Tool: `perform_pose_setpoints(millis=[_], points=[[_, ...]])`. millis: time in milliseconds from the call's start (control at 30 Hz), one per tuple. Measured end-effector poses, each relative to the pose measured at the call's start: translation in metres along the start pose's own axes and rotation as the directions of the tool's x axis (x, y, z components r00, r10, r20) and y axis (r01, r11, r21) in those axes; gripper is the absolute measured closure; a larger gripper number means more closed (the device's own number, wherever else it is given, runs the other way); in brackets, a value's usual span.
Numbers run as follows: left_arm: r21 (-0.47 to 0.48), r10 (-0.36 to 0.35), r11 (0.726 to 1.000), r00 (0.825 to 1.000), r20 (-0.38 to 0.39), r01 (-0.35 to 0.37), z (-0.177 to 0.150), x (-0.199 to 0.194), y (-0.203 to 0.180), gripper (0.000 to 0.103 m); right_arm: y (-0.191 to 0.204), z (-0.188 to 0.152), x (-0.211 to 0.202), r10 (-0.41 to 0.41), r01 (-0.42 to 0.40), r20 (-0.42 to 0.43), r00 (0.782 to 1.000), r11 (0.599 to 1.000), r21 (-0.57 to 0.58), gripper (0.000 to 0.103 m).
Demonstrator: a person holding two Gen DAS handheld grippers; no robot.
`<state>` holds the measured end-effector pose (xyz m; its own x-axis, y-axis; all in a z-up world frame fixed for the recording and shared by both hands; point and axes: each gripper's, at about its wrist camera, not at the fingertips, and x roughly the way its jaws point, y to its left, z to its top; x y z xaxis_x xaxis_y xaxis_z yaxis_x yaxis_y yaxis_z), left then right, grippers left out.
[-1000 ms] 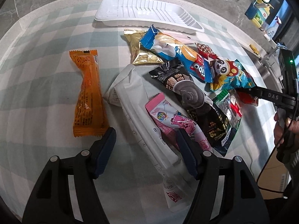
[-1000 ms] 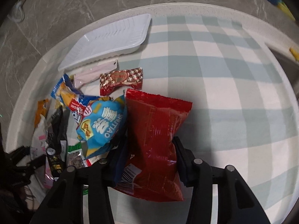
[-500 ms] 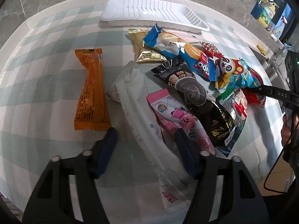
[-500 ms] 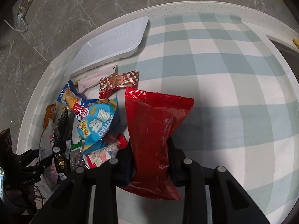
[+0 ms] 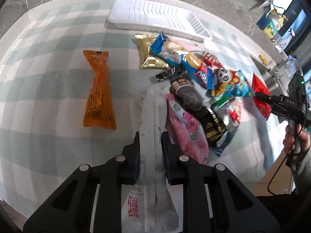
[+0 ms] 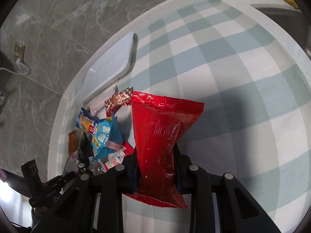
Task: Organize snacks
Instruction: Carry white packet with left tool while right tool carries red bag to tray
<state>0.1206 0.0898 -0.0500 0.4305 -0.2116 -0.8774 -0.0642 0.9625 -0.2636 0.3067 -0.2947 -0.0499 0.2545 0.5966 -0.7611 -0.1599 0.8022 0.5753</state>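
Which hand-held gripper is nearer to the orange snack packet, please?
Left. The left hand-held gripper sits just beside the orange snack packet; the right hand-held gripper is across the pile.

One white tray (image 5: 155, 17), one orange packet (image 5: 99, 91), one gold packet (image 5: 147, 56), one long white packet (image 5: 153, 120), one pink packet (image 5: 186, 128), one red bag (image 6: 161, 136), two claws.

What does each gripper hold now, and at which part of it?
Left gripper: the long white packet, near its middle. Right gripper: the red bag, pinched across its lower half.
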Motion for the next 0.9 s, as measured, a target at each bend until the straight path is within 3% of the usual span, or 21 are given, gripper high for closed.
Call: perform_pose_setpoints(millis=[533,700,900], points=[[-0.018,-0.162,0.986,0.985,0.061,0.163,0.05,-0.038,0.015,0.085,0.028,0.024,-0.011,0.089,-0.089,0.023,0.996,0.996,0.019,0.073],[-0.042,-0.22,0.974,0.971,0.088,0.225,0.079,-0.044,0.026,0.085,0.042,0.038,-0.009,0.125,-0.126,0.019,0.992,0.992,0.021,0.073],[-0.033,-0.241,0.968,0.962,0.124,0.247,0.121,-0.049,0.039,0.085,0.06,0.058,-0.001,0.149,-0.149,0.006,0.989,0.989,0.015,0.073]])
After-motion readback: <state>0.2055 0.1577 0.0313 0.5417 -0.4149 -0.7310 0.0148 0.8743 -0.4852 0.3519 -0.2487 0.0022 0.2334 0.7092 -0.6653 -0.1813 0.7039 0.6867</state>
